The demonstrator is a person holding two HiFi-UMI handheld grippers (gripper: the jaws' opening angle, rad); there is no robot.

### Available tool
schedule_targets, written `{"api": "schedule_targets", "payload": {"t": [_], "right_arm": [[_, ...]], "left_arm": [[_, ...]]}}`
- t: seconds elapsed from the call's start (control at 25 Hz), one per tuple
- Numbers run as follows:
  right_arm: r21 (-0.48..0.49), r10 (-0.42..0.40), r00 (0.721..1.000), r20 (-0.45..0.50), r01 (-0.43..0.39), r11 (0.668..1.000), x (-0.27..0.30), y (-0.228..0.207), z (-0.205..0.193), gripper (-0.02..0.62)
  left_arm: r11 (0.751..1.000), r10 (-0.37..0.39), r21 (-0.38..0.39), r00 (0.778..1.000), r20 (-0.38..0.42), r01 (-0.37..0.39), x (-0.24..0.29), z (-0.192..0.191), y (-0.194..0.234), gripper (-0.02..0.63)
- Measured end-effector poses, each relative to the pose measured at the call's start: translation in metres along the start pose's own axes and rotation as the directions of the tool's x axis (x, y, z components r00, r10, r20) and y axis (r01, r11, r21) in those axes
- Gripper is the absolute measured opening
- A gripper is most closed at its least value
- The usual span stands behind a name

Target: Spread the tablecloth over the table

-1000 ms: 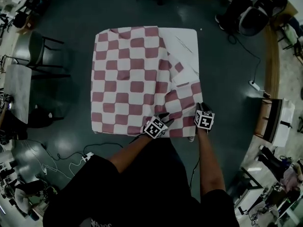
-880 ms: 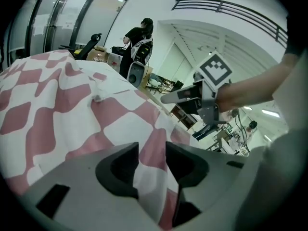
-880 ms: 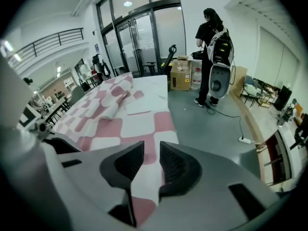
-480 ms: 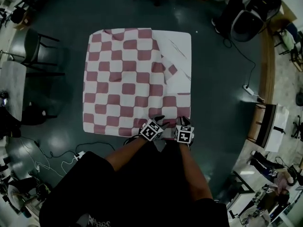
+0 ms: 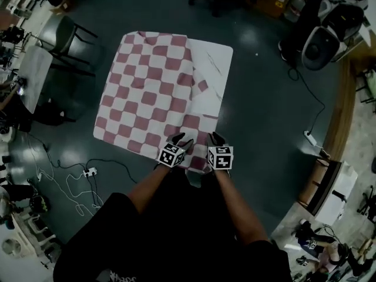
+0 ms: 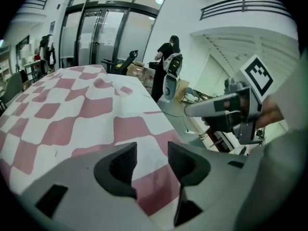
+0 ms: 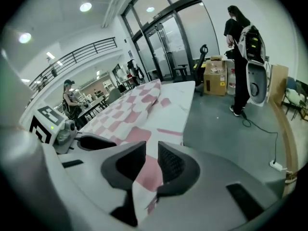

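Ringing the counter (image 5: 218, 54) are a chair (image 5: 64, 37), loose cables (image 5: 73, 184) on the floor and, further off, a standing person (image 7: 237, 42). The checked tablecloth (image 5: 147, 96) covers most of the top, with its far right part bunched back. The left tongs (image 6: 151, 153) have just been widening and stand released, the cloth lying beneath them. The right tongs (image 7: 152, 158) have just been narrowing and seem clenched on a fold at the tablecloth's near edge.

In the head view, a dark chair (image 5: 63, 35) is seen on the dark green floor (image 5: 264, 98) at the upper left, and a white power strip (image 5: 89, 172) with loose cables is seen lower down. In the right gripper view, a cardboard box (image 7: 215, 80) is seen beside a standing person (image 7: 239, 42).
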State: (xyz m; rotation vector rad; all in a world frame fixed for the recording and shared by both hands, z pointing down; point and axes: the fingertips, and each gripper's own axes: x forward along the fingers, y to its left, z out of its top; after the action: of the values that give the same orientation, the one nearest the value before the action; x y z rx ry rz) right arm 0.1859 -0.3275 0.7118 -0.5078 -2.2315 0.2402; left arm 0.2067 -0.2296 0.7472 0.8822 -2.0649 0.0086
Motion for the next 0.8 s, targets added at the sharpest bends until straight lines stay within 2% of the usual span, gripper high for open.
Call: {"api": "schedule_targets", "payload": {"t": [0.16,0.36,0.56,0.8], "right_arm": [[-0.051,0.007,1.000,0.008,-0.006,0.999,-0.006,-0.022,0.023,0.089],[-0.085,-0.009,1.000,-0.021,0.008,0.996,0.005,-0.032,0.035,0.098],[-0.110,-0.024,0.999,-0.033,0.020,0.994,0.020,-0.022,0.059,0.115],[-0.148,-0.021,0.999,-0.043,0.015,0.989,0.062,-0.040,0.114,0.118]], "left_arm": [[0.999,0.023,-0.037,0.998,0.061,-0.020,0.001,0.024,-0.021,0.201],[0.996,-0.022,-0.080,0.991,0.129,0.033,0.012,0.047,-0.026,0.201],[0.994,-0.011,-0.106,0.987,0.159,0.028,0.005,0.059,0.002,0.201],[0.986,0.052,-0.165,0.981,0.184,-0.022,0.002,0.081,0.039,0.201]]}}
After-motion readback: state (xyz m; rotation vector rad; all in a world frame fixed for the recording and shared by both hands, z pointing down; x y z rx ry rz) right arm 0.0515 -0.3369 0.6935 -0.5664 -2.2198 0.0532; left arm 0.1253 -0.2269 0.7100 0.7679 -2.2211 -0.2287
